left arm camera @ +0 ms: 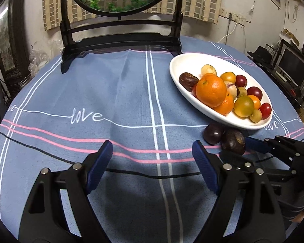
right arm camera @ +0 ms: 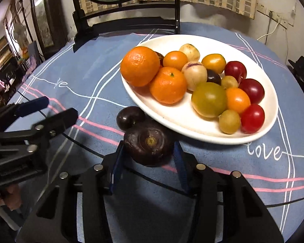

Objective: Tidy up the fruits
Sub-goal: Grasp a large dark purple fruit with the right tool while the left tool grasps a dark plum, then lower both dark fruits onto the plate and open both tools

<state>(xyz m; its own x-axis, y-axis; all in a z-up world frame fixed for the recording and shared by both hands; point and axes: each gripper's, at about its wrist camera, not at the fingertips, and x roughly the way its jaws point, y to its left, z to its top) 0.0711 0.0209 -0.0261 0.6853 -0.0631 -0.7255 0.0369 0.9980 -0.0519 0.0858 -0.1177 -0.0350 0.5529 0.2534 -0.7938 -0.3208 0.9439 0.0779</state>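
A white oval plate [right arm camera: 259, 121] [left arm camera: 184, 60] holds oranges [right arm camera: 140, 68], red and yellow tomatoes and several small fruits. My right gripper [right arm camera: 148, 147] is shut on a dark purple passion fruit [right arm camera: 148, 143] [left arm camera: 232, 140] just in front of the plate's near rim, low over the cloth. A smaller dark fruit [right arm camera: 130, 117] [left arm camera: 213, 133] lies on the cloth beside it, touching the plate's edge. My left gripper [left arm camera: 152, 154] is open and empty over the blue cloth, left of both fruits; it also shows in the right wrist view [right arm camera: 50, 111].
The round table has a blue tablecloth [left arm camera: 91, 93] with white and pink lines. A black wooden mirror stand [left arm camera: 119, 40] stands at the back. A black cable [left arm camera: 131, 172] runs across the cloth near the grippers.
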